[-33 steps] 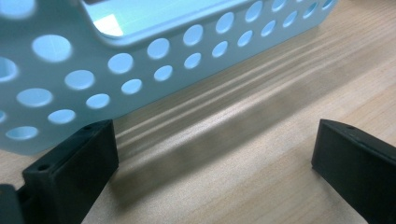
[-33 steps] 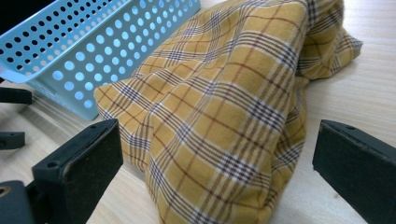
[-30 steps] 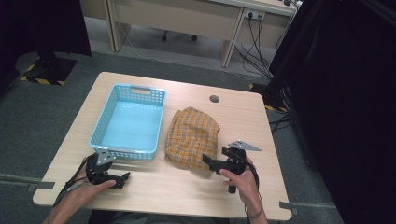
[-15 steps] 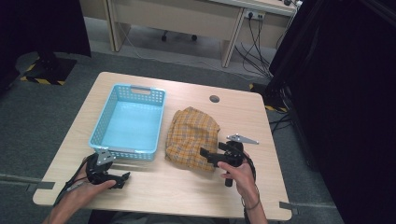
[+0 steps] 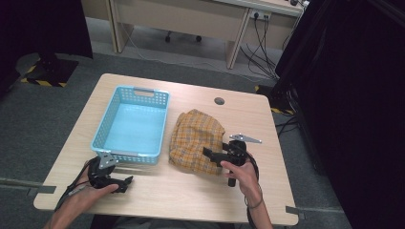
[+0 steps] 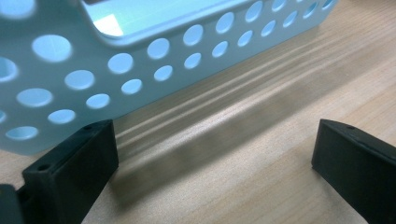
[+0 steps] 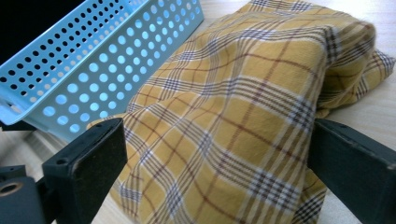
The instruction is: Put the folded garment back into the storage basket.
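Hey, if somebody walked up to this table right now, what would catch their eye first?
Probably the yellow checked cloth, bunched in a heap on the wooden table just right of the light blue basket, which has nothing in it. The right gripper is at the cloth's near edge, jaws wide with the fabric between them but not yet pinched. The left gripper rests open on the table in front of the basket.

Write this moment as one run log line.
left gripper: open, idle by basket | right gripper: open, jaws just closing around cloth, no grip | cloth on table
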Demonstrator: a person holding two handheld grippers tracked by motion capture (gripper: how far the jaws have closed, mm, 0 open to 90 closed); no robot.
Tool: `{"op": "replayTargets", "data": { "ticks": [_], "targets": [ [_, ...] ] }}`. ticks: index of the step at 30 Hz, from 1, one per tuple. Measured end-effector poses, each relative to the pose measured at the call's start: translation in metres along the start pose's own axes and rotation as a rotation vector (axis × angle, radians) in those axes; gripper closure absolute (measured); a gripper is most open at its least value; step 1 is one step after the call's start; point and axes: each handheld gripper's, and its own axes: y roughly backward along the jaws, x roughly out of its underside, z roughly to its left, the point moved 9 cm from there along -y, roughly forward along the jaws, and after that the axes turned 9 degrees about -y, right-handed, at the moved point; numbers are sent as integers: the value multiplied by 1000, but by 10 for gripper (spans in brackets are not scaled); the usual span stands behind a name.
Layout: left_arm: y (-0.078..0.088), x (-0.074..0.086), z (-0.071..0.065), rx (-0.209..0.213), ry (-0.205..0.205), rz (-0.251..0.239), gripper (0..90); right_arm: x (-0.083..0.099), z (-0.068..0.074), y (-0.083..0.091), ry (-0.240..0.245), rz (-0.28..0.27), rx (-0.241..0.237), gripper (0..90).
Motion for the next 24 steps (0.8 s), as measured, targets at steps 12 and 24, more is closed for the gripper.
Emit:
{"op": "replayTargets", "data": {
  "ticks": [12,24],
  "targets": [
    [0,0,0,0,0,0,0,-6,0,-9,-17,5,-19,74],
    [0,0,0,0,0,0,0,-12,-3,-15,-46,0,-34,93]
  ]
}}
